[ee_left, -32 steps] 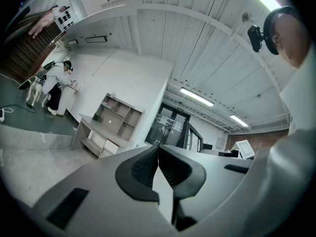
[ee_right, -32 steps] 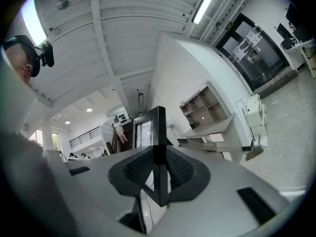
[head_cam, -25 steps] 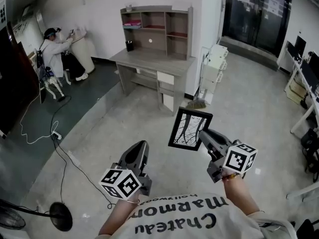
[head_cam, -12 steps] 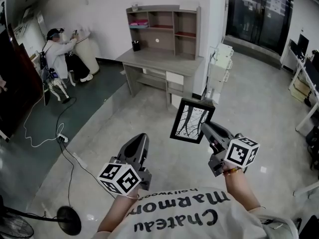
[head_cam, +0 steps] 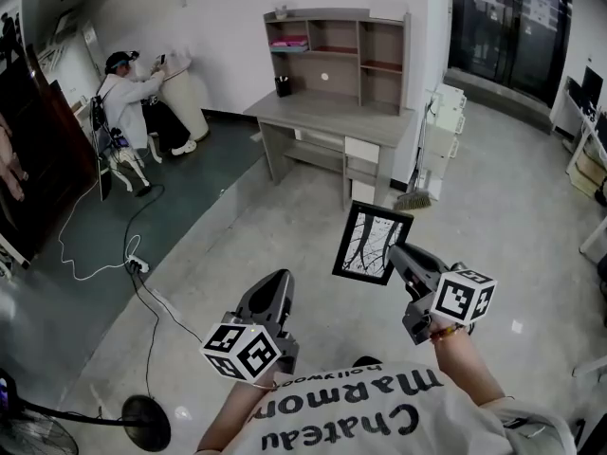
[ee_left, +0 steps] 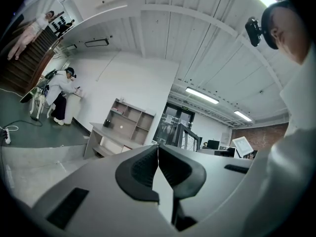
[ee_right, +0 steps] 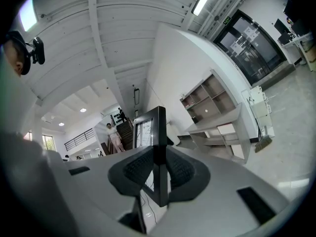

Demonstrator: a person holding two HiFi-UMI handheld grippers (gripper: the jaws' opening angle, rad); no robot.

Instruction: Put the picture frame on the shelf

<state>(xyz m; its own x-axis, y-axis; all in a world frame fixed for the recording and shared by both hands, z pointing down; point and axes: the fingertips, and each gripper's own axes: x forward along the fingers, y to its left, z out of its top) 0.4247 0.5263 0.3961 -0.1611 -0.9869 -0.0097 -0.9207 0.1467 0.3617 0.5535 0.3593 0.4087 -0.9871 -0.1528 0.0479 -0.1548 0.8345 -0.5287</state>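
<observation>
Black-rimmed picture frame (head_cam: 373,244) is pinched between the right gripper's (head_cam: 395,252) fingers, mid-carry, the shelf (head_cam: 334,14) far ahead over the desk (head_cam: 322,118); the left gripper's (head_cam: 277,281) fingers are pressed together, empty, so next probably means walking closer.

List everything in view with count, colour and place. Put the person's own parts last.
picture frame: one, black border around a white picture with dark branches, held above the floor
desk: one, grey, against the white back wall
shelf: one, grey, on top of the desk
cup: one, black, left end of the desk
broom: one, pale bristles, floor to the right of the desk
cart: one, white, right of the desk
seated person: one, white top, far left by the wall
stand base: one, black, floor at bottom left
left gripper: one, grey, fingers shut, empty
right gripper: one, grey, fingers closed on the picture frame's edge
</observation>
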